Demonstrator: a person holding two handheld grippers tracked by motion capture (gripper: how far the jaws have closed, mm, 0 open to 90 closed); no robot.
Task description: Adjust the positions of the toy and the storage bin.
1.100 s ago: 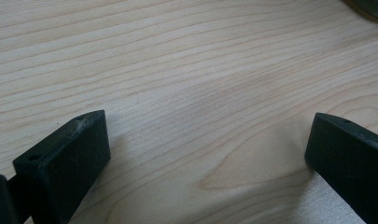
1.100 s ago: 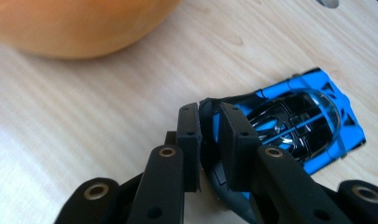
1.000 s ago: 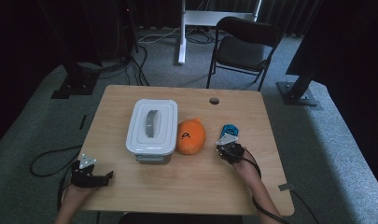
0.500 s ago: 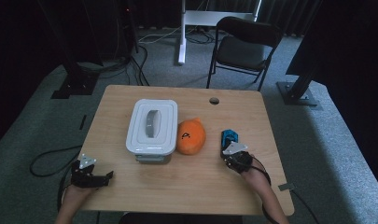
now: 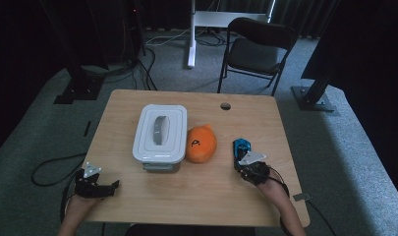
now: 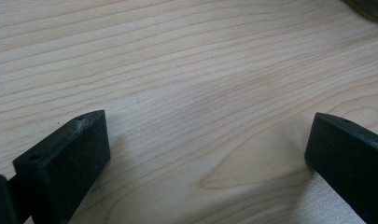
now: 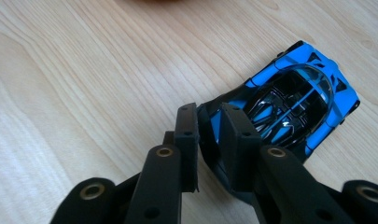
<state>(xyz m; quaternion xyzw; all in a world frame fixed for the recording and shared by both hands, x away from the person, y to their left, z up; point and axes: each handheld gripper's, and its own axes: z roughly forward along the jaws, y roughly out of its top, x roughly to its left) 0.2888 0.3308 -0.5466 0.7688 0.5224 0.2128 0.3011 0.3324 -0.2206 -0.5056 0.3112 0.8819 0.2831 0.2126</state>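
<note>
Room: a dim space with grey carpet, a black folding chair (image 5: 258, 49) behind your table and cables on the floor.
Surface: a pale wooden table (image 5: 196, 196) with a small round hole near its far edge.
Task's thing: the small blue toy car with a black glazed roof (image 7: 294, 109) lies flat on the wood, right of centre, just beyond your right hand.
Right gripper (image 7: 210, 135): your jaws are drawn close together and pinch the near end of the car; one pad sits against its left flank, the other over its body, and the rest of the car juts out past the tips, up and to the right.
Left gripper (image 6: 200, 154): your jaws stand spread wide with bare wood between them, near the table's front left edge, well apart from the car.
Neighbours: a white rectangular plastic box with a grey handle on its lid (image 5: 159, 132) stands mid-table; a round orange plush toy (image 5: 201, 143) lies touching its right side, near the car.
</note>
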